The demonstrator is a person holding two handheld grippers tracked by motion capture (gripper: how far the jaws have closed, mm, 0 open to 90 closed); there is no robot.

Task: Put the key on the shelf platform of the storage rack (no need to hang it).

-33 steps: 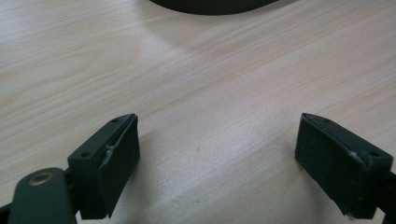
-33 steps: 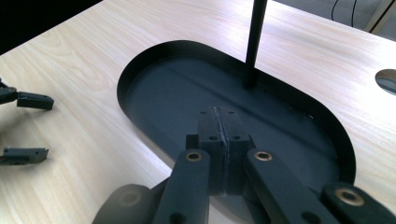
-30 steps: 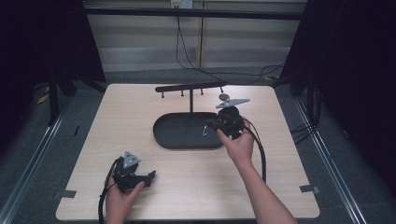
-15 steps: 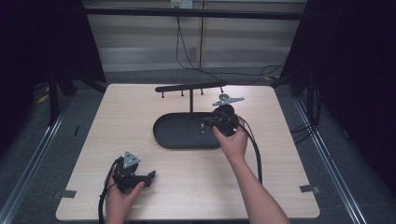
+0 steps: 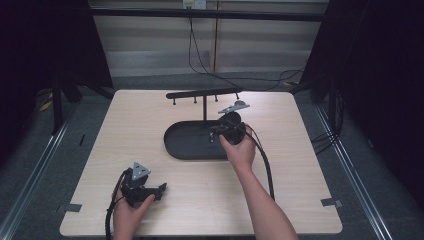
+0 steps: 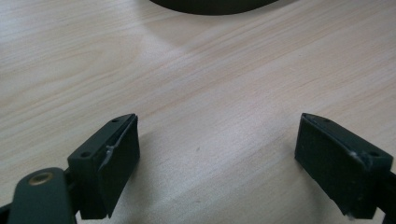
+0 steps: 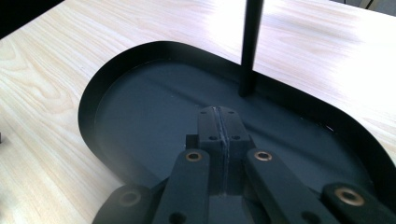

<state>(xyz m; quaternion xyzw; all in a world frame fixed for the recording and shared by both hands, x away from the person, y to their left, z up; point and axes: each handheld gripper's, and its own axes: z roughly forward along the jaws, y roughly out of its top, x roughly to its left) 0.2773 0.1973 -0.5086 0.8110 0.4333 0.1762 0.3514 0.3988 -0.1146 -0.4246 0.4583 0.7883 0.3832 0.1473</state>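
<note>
Right gripper (image 7: 219, 116): jaws pressed flat together, nothing between the pads. In the high view (image 5: 220, 134) it hangs over the near right part of the tray, tips pointing into the basin, held in the person's right hand (image 5: 241, 150).

Stand tray (image 7: 93, 100): black oval metal basin with a low upright wall, sitting on the middle of the table. It forms the base of a hanger stand. A thin black post (image 7: 249, 46) rises from the tray floor just beyond the right gripper's tips; in the high view the post carries a crossbar (image 5: 202, 93) with small pegs beneath it.

Handling, judged: rigid sheet metal, likely light to moderate in weight, smooth and slippery on its painted faces, not fragile. The wall is the thinnest edge for a pinch; the post offers a firmer hold and should lift tray and bar as one piece.

Left gripper (image 6: 215, 158): jaws spread wide, empty, over bare wood near the table (image 5: 150, 115) edge, well apart from the tray, in the left hand (image 5: 127, 212).

Hard to make out: the tray floor is dark and shows no clear contents; a small pale glint beside the right gripper in the high view cannot be identified. The post's top is cut off in the right gripper view.
</note>
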